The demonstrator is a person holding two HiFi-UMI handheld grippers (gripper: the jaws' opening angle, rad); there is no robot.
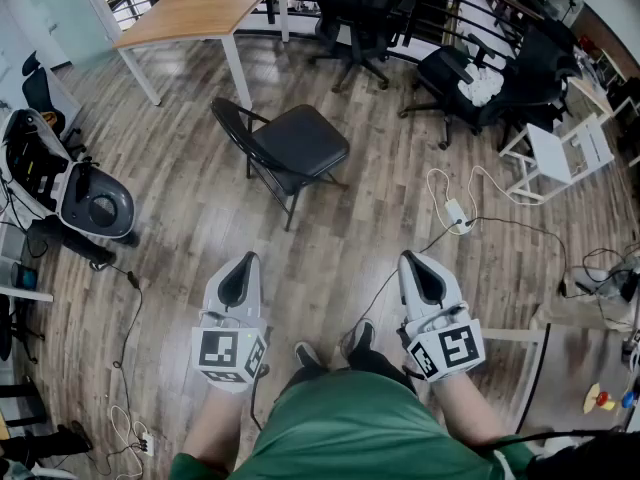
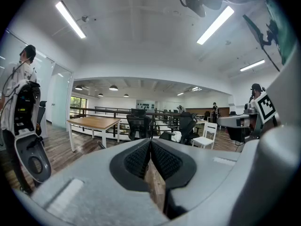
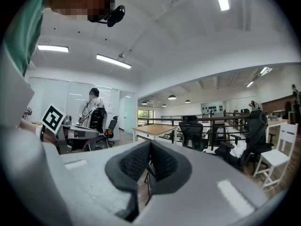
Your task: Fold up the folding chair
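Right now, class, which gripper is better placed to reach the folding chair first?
Left, probably: the left gripper sits closer to the folding chair; the right gripper stands farther aside.

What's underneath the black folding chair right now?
Under the folding chair, only its black legs and the wood floor show. The seat covers the floor straight below it, so that patch cannot be seen.

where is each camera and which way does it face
Head view: on the person's head, steeply down at the folding chair; left gripper, right gripper and shoes show.
Left gripper view: on that gripper, level across the room; its shut jaws show.
Right gripper view: likewise on its gripper; shut jaws, green sleeve show.
All share the wooden table.
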